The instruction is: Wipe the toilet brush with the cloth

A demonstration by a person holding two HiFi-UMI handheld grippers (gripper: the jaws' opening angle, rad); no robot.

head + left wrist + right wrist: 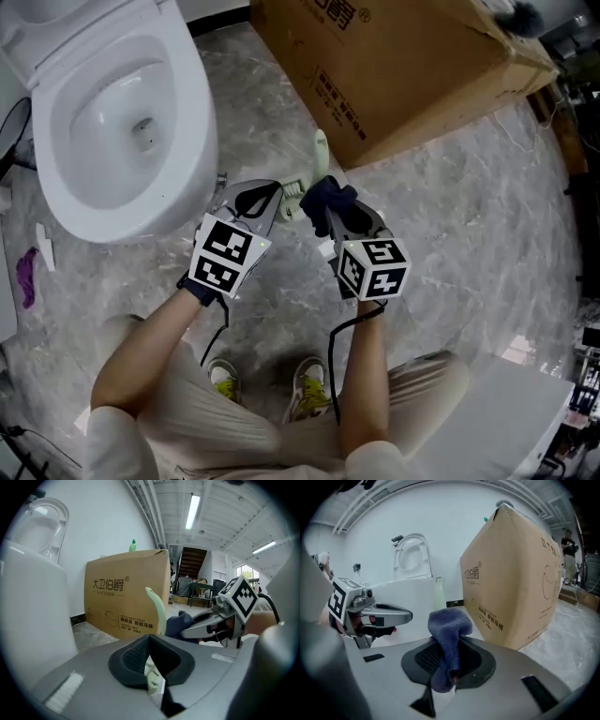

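Left tongs [279, 195] clamp shut on the head end of a pale green toilet brush [321, 155], its curved handle reaching ahead toward a cardboard box [403, 66]. Just to their right, the right tongs [328, 214] pinch a dark blue cloth [328, 197], bunched beside the handle; contact cannot be told. A white toilet [122, 122] stands left.
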